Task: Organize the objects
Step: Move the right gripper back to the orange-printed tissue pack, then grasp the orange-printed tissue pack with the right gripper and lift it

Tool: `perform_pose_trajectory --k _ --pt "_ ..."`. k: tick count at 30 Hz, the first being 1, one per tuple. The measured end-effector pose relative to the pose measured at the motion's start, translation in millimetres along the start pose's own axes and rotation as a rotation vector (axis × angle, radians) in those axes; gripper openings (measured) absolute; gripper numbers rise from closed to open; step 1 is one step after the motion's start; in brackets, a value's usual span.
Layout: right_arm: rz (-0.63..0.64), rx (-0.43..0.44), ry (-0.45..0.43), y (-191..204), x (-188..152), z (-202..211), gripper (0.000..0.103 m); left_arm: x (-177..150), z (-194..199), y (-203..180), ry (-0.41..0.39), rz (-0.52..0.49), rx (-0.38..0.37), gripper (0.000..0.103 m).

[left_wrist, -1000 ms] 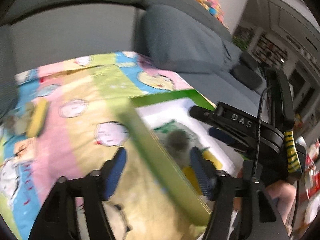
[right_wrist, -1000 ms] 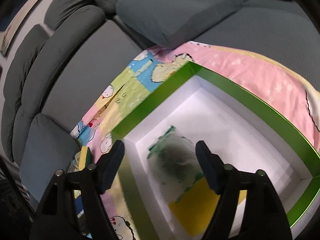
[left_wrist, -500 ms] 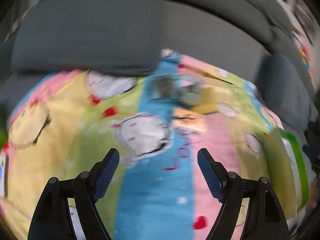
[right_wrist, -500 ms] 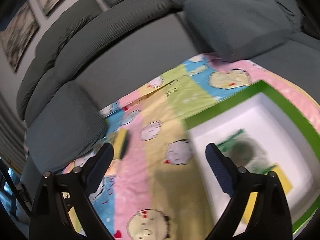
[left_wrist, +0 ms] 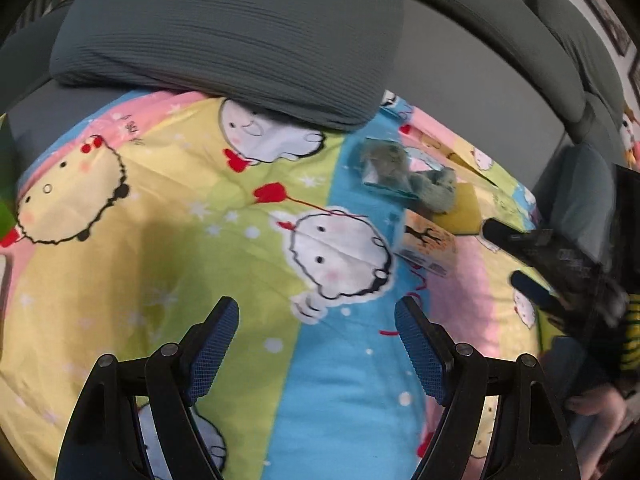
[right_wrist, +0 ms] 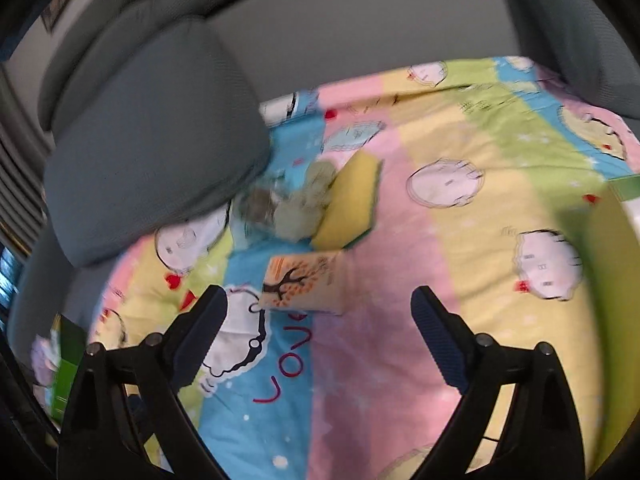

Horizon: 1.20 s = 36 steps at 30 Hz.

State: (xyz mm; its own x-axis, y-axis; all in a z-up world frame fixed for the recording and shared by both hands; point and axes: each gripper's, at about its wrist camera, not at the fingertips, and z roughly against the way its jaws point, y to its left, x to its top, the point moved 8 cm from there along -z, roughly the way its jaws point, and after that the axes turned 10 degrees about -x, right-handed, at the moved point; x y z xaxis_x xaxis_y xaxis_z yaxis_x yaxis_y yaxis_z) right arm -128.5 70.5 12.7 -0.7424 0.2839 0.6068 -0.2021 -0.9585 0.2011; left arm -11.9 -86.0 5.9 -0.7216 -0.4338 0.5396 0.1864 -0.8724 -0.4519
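- On my left wrist camera, the left gripper (left_wrist: 316, 344) hangs over the cartoon-print blanket (left_wrist: 168, 248) with its blue-padded fingers spread fairly wide and nothing between them; its jaws widened a little within the last second and only blanket shows in the gap.
- At the left of that view a grey cushion (left_wrist: 240, 36) lies on the blanket's far edge, against the grey sofa (left_wrist: 480, 60).
- Moving right, a small clear packet with teal edging (left_wrist: 384, 168) lies on the blue stripe, touching a greyish fuzzy lump (left_wrist: 434, 192); it is blurred, and I would guess a cloth or scrubber.
- Just beside that lump is a yellow sponge (left_wrist: 464, 208), and nearer me a small card box printed with a black tree on orange (left_wrist: 428, 244).
- At the far right of that view I see the right gripper (left_wrist: 516, 256) coming in from the side, dark and smeared.
- On my right wrist camera, the right gripper (right_wrist: 320, 324) is spread wide, having just opened further, and it grips nothing; only blanket lies directly between the tips.
- The tree-printed box (right_wrist: 304, 284) lies flat just ahead of the fingers, nearer the left finger (right_wrist: 208, 328), not touched.
- Beyond it the packet (right_wrist: 260, 204), the fuzzy lump (right_wrist: 308, 204) and the sponge (right_wrist: 352, 204) cluster together below the cushion (right_wrist: 156, 148).
- At the right edge a green box wall (right_wrist: 608, 248) shows, badly blurred.
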Motion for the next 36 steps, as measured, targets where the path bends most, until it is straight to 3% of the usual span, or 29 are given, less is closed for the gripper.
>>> perform_pose_trajectory --k 14,21,31,36 --pt "0.137 -0.147 0.061 33 -16 -84 0.093 3 8 23 0.004 0.036 0.011 0.081" --pt "0.2 -0.235 0.016 35 -16 -84 0.076 5 6 27 0.01 0.046 0.007 0.081" --pt "0.135 -0.075 0.18 23 -35 -52 0.075 -1 2 10 0.036 0.018 -0.024 0.081" --pt "0.208 -0.065 0.263 13 -64 -29 0.075 -8 -4 0 0.061 0.003 -0.032 0.081"
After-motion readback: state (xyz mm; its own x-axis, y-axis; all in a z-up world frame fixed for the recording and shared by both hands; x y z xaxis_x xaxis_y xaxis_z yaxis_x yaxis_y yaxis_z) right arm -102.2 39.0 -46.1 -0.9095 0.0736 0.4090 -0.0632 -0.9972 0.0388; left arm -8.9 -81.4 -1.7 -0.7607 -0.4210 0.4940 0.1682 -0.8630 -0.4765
